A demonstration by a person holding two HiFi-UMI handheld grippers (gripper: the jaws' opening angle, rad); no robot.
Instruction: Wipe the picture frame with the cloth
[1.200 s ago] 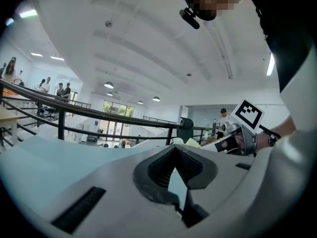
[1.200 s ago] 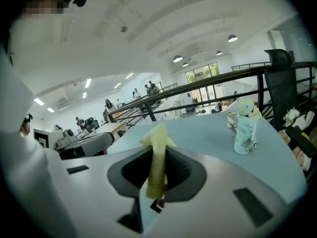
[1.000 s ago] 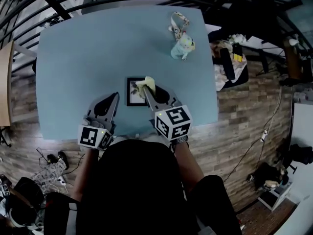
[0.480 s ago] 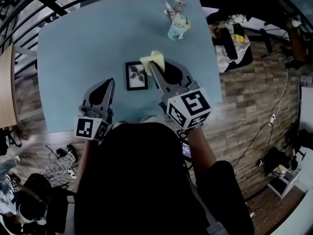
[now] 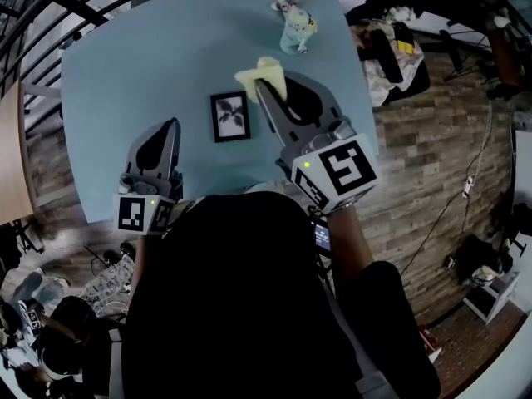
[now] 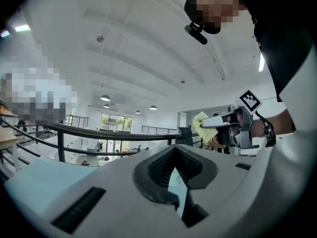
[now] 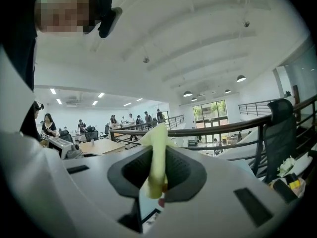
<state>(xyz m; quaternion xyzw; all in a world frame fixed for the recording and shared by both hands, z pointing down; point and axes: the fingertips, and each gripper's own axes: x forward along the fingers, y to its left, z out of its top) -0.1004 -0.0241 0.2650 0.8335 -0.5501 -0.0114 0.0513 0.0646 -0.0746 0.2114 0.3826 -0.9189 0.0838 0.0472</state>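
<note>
One picture frame [image 5: 230, 116] is lying flat on the blue bench [image 5: 133, 65], a little nearer the person's edge than the middle. One yellow cloth [image 5: 263, 75] is hanging clear of it, just past its far right corner. It is pinched in the right claw [image 5: 266, 90], whose jaws are clamping the folded fabric (a tuft is poking out beyond the tips). That claw is reaching forward across the bench and looks lifted off the surface. The left claw [image 5: 170, 128], second of the two, is sitting left of the frame, apart from it. It is pointing the same way, jaws pressed together on nothing. One small patterned bundle [image 5: 293, 25] is resting by the far edge.
</note>
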